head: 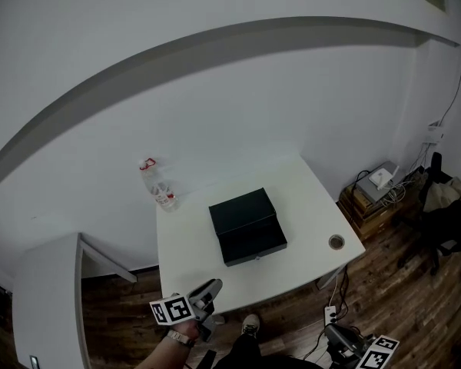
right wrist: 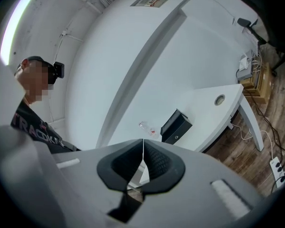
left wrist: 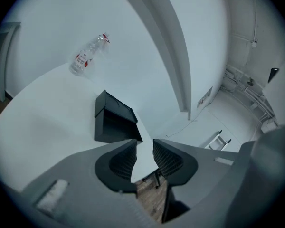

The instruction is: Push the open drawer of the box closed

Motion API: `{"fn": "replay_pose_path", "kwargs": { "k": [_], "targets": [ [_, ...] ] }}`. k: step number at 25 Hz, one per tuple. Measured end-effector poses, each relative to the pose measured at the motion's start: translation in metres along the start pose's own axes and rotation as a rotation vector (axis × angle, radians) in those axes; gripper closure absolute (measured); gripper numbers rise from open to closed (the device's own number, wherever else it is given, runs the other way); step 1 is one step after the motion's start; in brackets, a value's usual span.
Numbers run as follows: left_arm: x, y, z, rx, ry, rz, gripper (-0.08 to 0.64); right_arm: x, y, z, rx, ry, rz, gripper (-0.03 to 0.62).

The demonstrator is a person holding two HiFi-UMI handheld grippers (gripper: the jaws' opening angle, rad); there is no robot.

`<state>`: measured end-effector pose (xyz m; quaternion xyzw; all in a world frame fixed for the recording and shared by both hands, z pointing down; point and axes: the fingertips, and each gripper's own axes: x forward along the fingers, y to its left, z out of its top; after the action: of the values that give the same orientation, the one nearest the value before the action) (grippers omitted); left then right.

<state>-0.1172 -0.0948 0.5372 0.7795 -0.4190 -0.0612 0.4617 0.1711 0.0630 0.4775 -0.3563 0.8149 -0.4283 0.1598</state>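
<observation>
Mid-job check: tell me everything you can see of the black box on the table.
The black box is a flat, matte, rectangular case lying level near the middle of the white table, turned slightly askew. Its drawer appears pulled out toward the near edge, with a small silvery knob on its front. Only the table touches it.

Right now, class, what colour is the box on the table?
The box is black, against the white table; the head view shows it best.
</observation>
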Motion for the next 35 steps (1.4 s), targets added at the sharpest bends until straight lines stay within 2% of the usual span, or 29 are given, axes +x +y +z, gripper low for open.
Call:
{"fn": "replay_pose_path", "kwargs": {
  "k": [6, 10, 14, 19, 24, 29, 35],
  "targets": [
    [0.057, 0.067, 0.069, 0.050, 0.045, 0.097, 0.400, 0.053, -0.007, 0.011, 0.007, -0.053, -0.053, 0.586],
    [0.093, 0.102, 0.103, 0.075, 0.085, 0.120, 0.396, 0.080, -0.013, 0.013, 0.004, -0.065, -0.092, 0.588],
    [0.128, 0.128, 0.124, 0.065, 0.117, 0.118, 0.396, 0.098, -0.019, 0.012, -0.006, -0.063, -0.136, 0.588],
    [0.161, 0.161, 0.135, 0.073, 0.172, 0.152, 0.396, 0.114, -0.028, 0.015, -0.007, -0.095, -0.183, 0.588],
    [0.180, 0.176, 0.137, 0.090, 0.205, 0.174, 0.396, 0.125, -0.032, 0.012, 0.008, -0.095, -0.192, 0.588],
    [0.191, 0.177, 0.136, 0.096, 0.237, 0.168, 0.397, 0.138, -0.039, 0.013, 0.018, -0.078, -0.192, 0.588],
    [0.193, 0.178, 0.133, 0.059, 0.279, 0.134, 0.396, 0.163, -0.049, 0.012, 0.025, -0.010, -0.181, 0.586]
  ]
}}
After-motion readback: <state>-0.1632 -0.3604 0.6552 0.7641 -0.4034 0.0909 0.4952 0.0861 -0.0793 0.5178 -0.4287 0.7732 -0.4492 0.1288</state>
